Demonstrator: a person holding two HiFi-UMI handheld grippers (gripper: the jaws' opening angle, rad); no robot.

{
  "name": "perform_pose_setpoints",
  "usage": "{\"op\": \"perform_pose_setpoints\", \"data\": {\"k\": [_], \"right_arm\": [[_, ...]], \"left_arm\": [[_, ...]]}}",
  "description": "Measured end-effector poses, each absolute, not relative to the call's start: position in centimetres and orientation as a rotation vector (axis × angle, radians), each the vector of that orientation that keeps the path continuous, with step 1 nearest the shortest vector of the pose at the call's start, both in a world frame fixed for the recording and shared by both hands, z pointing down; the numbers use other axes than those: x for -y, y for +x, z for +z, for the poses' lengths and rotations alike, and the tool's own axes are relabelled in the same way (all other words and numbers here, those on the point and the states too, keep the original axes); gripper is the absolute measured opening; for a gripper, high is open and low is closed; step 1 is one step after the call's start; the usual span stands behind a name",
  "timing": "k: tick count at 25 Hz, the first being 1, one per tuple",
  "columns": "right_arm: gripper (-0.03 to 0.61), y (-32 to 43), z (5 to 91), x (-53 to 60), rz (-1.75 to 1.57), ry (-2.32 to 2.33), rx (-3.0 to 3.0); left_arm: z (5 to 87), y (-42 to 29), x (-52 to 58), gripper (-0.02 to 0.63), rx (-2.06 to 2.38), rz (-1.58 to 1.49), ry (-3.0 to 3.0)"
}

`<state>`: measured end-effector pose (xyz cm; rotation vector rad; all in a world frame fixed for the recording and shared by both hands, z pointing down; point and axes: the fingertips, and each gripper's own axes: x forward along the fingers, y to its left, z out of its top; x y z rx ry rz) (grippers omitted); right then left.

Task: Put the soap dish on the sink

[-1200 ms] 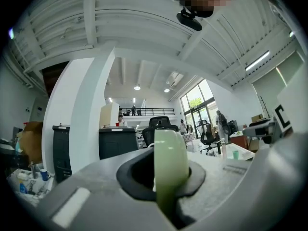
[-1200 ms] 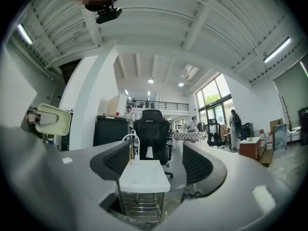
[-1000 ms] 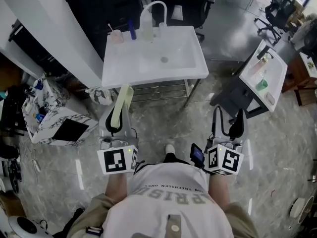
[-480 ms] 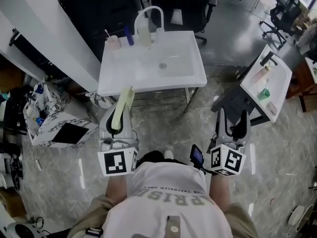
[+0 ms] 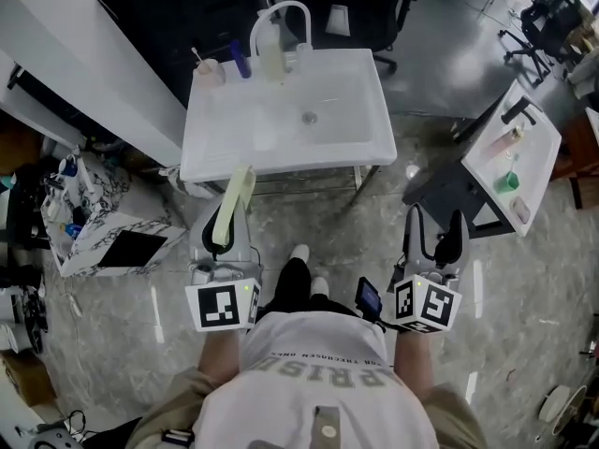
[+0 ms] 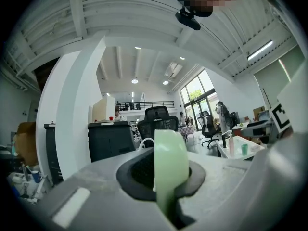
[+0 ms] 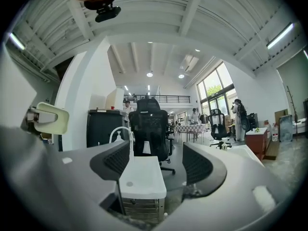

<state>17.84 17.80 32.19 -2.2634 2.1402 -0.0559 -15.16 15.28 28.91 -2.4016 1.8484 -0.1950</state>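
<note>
Grey marbled floor (image 5: 309,215) fills the head view, and the white rectangular sink (image 5: 281,124) stands just ahead of the person. The left tongs (image 5: 227,221) are clamped on the pale green plastic soap dish (image 5: 237,193), which is held on edge just short of the sink's rim. The right tongs (image 5: 436,230) are spread and empty. The dish is in hand but not yet set down.

In the left gripper view, the pads pinch the dish's edge and the tongs' body hides the basin.

Only the right gripper view frames the sink between its parted jaws, with the dish off to the left.
</note>
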Motion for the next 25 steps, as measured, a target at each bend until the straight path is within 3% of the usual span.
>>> {"op": "perform_pose_setpoints", "data": {"k": [25], "right_arm": [[0.336, 13.6, 29.0, -3.1, 0.064, -2.307, -2.025]], "left_arm": [[26.6, -18.6, 2.8, 0.012, -1.648, -0.051, -2.484]]}}
